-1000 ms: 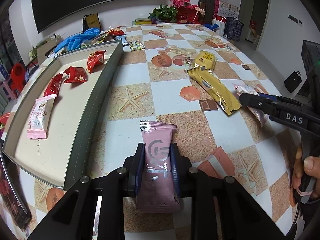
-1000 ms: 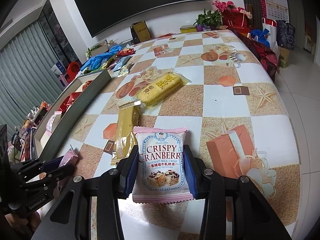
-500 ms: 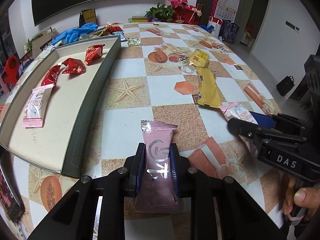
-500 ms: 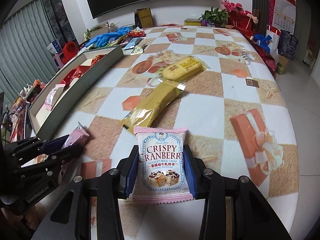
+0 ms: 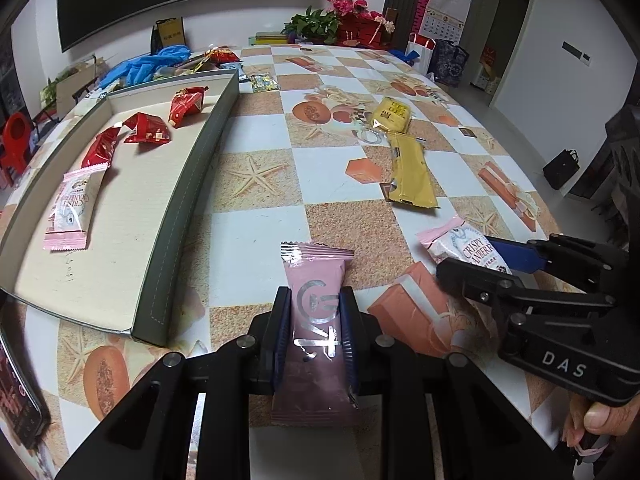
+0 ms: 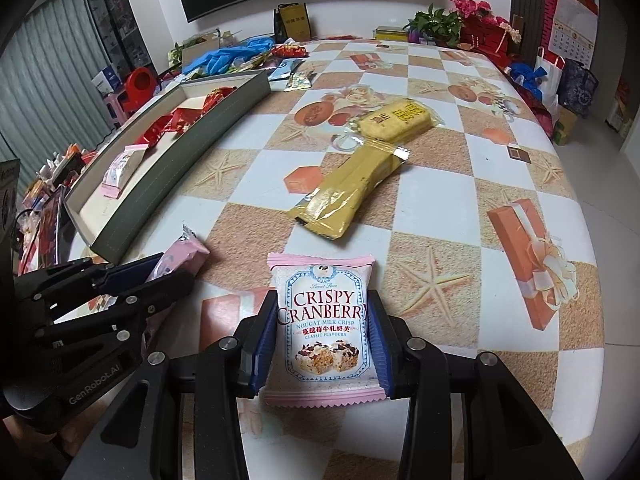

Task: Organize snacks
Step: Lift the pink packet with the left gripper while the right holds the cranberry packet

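Note:
My left gripper [image 5: 314, 312] is shut on a dusty-pink snack packet [image 5: 314, 296] with a silver logo, held above the patterned tablecloth. My right gripper [image 6: 323, 322] is shut on a pink-edged Crispy Cranberry packet [image 6: 323, 320], its label facing up. Each gripper shows in the other's view: the right gripper [image 5: 472, 264] low at the right, the left gripper [image 6: 176, 268] low at the left. A long grey tray [image 5: 188, 184] to the left holds three red packets [image 5: 146, 128] and one Crispy Cranberry packet [image 5: 72, 208]. Two yellow packets [image 6: 352, 188] lie mid-table.
Blue gloves [image 5: 148, 66] and assorted wrappers clutter the far end of the table beyond the tray. Potted flowers [image 5: 340, 20] stand at the back. A dark phone-like object [image 5: 18, 396] lies at the table's near left corner. The table's right edge drops to the floor.
The right gripper has travelled leftward with its cranberry packet, drawing close beside the left gripper. The left gripper has stayed nearly still, only tilting slightly. Both grips are unchanged.

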A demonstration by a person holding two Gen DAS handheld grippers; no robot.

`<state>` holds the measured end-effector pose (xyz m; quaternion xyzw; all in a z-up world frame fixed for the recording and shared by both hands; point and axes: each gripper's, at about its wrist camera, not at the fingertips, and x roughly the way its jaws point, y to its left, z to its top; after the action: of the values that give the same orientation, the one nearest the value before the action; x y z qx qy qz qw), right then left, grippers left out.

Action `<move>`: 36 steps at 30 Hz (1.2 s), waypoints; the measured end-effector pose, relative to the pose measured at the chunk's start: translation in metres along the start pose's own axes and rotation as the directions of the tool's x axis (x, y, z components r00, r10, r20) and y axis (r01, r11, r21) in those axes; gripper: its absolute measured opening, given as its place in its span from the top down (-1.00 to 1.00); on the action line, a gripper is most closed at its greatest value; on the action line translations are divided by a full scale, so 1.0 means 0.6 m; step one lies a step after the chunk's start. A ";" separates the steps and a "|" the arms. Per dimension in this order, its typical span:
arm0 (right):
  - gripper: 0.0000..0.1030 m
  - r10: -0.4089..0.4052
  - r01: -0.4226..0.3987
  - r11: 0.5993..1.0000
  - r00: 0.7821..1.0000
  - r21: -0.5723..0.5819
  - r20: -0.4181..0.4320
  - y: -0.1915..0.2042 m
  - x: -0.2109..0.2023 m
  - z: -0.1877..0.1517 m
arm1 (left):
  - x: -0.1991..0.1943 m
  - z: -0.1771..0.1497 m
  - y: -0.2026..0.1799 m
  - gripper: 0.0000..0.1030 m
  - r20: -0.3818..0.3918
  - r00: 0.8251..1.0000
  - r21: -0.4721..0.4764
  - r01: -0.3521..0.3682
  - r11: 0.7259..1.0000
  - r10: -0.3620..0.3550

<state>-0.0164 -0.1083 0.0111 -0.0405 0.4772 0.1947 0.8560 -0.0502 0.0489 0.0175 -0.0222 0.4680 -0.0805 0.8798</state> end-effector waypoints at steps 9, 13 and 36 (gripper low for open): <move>0.17 0.015 -0.015 1.000 1.000 -0.013 -0.009 0.028 0.000 0.004 | -0.012 -0.004 0.009 0.51 0.010 1.000 -0.012 0.016 1.000 -0.016; 0.17 0.021 -0.021 1.000 1.000 -0.014 -0.005 0.035 -0.002 0.008 | -0.018 -0.002 0.010 0.51 0.019 1.000 -0.012 0.017 1.000 -0.016; 0.17 0.047 -0.047 0.999 0.999 0.000 0.001 0.036 -0.005 0.006 | -0.011 -0.007 0.000 0.51 -0.018 1.000 0.004 0.007 1.000 -0.007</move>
<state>-0.0229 -0.0886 0.0179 -0.0292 0.4777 0.2146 0.8514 -0.0574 0.0500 0.0206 -0.0212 0.4754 -0.0847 0.8754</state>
